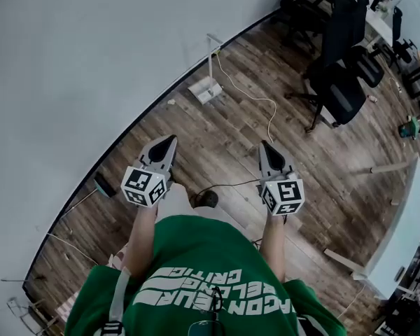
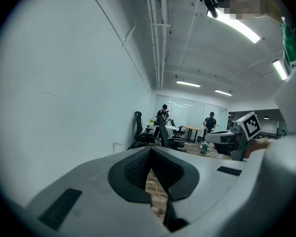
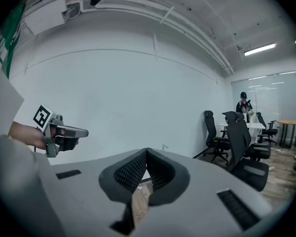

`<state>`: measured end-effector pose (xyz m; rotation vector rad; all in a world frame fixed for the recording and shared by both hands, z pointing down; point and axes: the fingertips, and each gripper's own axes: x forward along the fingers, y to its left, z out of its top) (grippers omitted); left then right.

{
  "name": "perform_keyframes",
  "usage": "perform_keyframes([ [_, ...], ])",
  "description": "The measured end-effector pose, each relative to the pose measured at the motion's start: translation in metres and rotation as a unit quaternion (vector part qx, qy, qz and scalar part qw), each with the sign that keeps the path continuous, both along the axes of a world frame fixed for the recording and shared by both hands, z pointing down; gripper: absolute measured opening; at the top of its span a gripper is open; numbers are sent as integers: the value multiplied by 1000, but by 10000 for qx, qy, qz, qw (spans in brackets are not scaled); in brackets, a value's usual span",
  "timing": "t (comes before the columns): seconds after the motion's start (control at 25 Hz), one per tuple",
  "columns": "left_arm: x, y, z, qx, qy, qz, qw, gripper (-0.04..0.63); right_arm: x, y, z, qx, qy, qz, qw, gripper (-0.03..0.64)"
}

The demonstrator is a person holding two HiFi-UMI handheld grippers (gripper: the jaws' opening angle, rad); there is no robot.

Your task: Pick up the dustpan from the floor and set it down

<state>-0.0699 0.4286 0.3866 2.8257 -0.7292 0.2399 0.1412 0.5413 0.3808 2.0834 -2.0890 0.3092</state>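
The dustpan (image 1: 206,88) is white with an upright handle and stands on the wooden floor against the wall, well ahead of both grippers. In the right gripper view only its handle top (image 3: 164,146) shows above the jaws. My left gripper (image 1: 169,140) is held in the air at waist height, shut and empty; in its own view the left gripper's (image 2: 150,149) tips meet. My right gripper (image 1: 264,145) hangs beside it, a forearm's width apart, also shut with nothing between its pads (image 3: 147,151). Both point roughly forward and slightly down.
A white wall (image 1: 70,61) runs along the left. A white cable (image 1: 248,93) trails from the dustpan across the floor. Black office chairs (image 1: 339,89) stand at the back right, a white desk (image 1: 406,229) at the right edge. A person (image 3: 243,104) stands far off.
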Motion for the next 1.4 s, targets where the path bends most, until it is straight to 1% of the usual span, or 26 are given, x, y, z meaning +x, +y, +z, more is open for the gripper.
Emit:
perform_keyframes([
  [0.16, 14, -13, 0, 5, 7, 28, 10000, -5, 19, -10, 4, -23, -40, 131, 9999, 9],
  [0.4, 28, -48, 2, -94, 113, 105, 9998, -5, 35, -43, 1, -17, -31, 131, 9999, 8],
  [0.56, 42, -85, 3, -59, 185, 133, 9997, -5, 52, -77, 3, -13, 0, 189, 9998, 8],
  [0.68, 57, -123, 8, -52, 267, 152, 9995, -5, 68, -109, 9, -46, 27, 289, 9996, 8],
  [0.92, 90, -220, 11, -141, 394, 256, 9988, -5, 97, -202, 7, -131, 125, 355, 9992, 8],
  [1.16, 109, -333, 8, -199, 425, 416, 9980, -5, 113, -320, 4, -236, 149, 378, 9989, 8],
  [1.28, 119, -384, 8, -291, 467, 589, 9967, -5, 116, -378, 11, -351, 119, 344, 9987, 8],
  [1.4, 132, -422, 6, -358, 470, 811, 9950, -5, 121, -422, 12, -405, 92, 388, 9984, 8],
])
